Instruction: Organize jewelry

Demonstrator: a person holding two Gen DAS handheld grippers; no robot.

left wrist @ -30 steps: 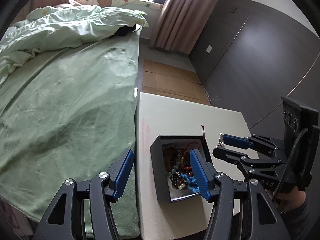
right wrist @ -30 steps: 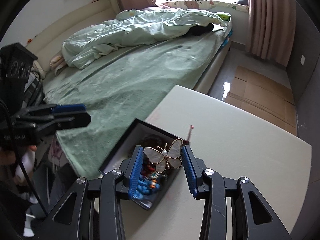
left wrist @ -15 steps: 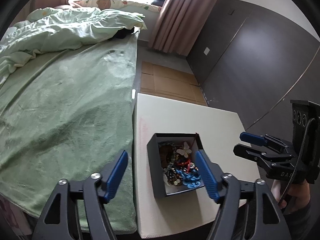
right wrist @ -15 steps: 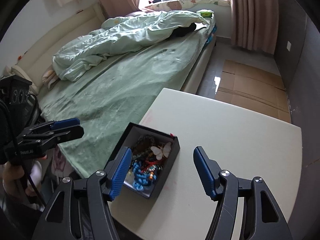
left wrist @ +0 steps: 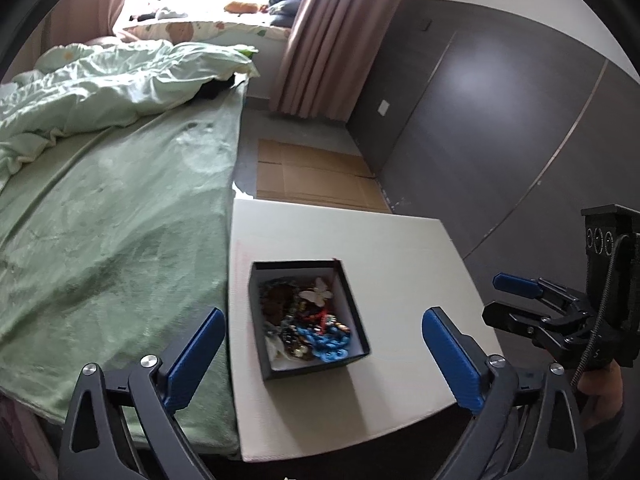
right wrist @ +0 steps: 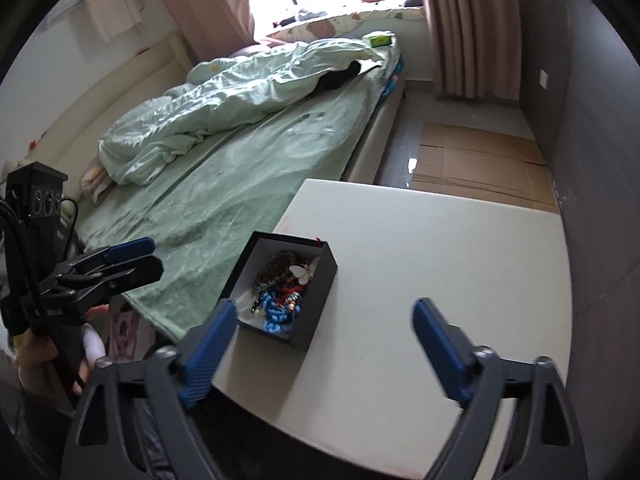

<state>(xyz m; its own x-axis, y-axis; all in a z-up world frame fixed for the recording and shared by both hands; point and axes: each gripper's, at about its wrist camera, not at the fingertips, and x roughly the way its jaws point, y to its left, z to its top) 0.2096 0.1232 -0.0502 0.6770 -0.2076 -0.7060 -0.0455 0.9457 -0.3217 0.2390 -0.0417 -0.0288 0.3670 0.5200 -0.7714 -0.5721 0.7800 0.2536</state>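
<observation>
Both grippers had been drawn back from the black box [left wrist: 308, 320], the butterfly brooch [left wrist: 318, 295] released inside among the beads, left gripper [left wrist: 320, 354] and right gripper [right wrist: 320, 344] spread wide and empty, the table [right wrist: 440, 280] otherwise bare, so little seemed left.

You have a white table [left wrist: 400, 248] beside a bed [left wrist: 120, 220] with a green sheet; a rumpled duvet [right wrist: 240, 96] lies on it. Flattened cardboard [right wrist: 480, 160] covers the floor past the table, near pink curtains [left wrist: 332, 40] and a dark wall [left wrist: 500, 100].
</observation>
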